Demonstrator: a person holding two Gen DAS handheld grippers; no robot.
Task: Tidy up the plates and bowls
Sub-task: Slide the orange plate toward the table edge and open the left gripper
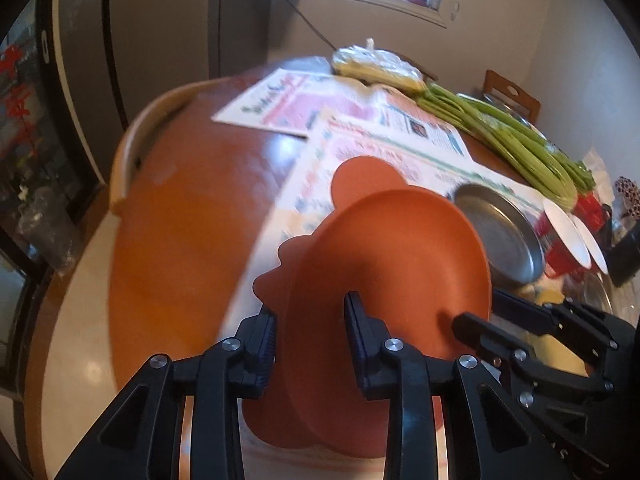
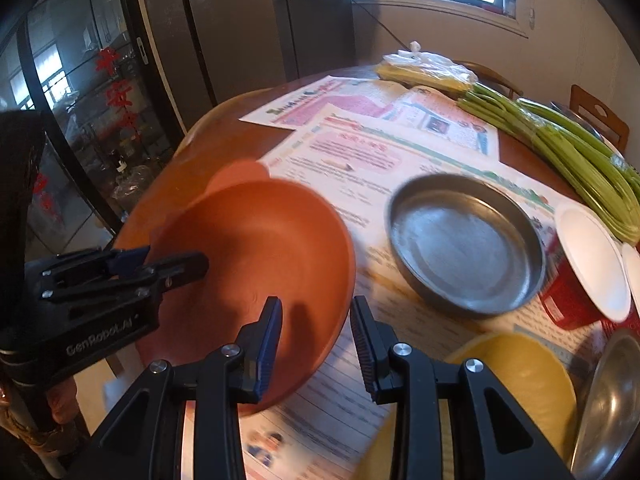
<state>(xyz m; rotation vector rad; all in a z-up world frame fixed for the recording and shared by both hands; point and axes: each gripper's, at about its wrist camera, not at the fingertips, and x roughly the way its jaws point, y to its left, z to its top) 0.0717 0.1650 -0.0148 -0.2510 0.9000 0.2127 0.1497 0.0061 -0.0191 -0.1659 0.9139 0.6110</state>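
An orange dish (image 1: 392, 248) with a scalloped orange piece under it lies tilted over the newspaper on the round table. My left gripper (image 1: 314, 332) is shut on the dish's near rim, one finger inside and one outside. My right gripper (image 1: 492, 316) is shut on the rim further right. In the right wrist view the same orange dish (image 2: 256, 240) fills the left half. My right gripper (image 2: 316, 320) pinches its near edge there, and my left gripper (image 2: 168, 262) clamps its left edge. A round steel pan (image 2: 464, 244) sits just right of the dish.
A yellow bowl (image 2: 516, 376) and a steel plate (image 2: 612, 400) lie at the near right. White plates (image 2: 592, 260) stand in a red rack (image 2: 568, 300). Green stalks (image 2: 560, 148) and a plastic bag (image 2: 428, 64) lie at the back. A chair back (image 1: 132, 140) curves round the table's left edge.
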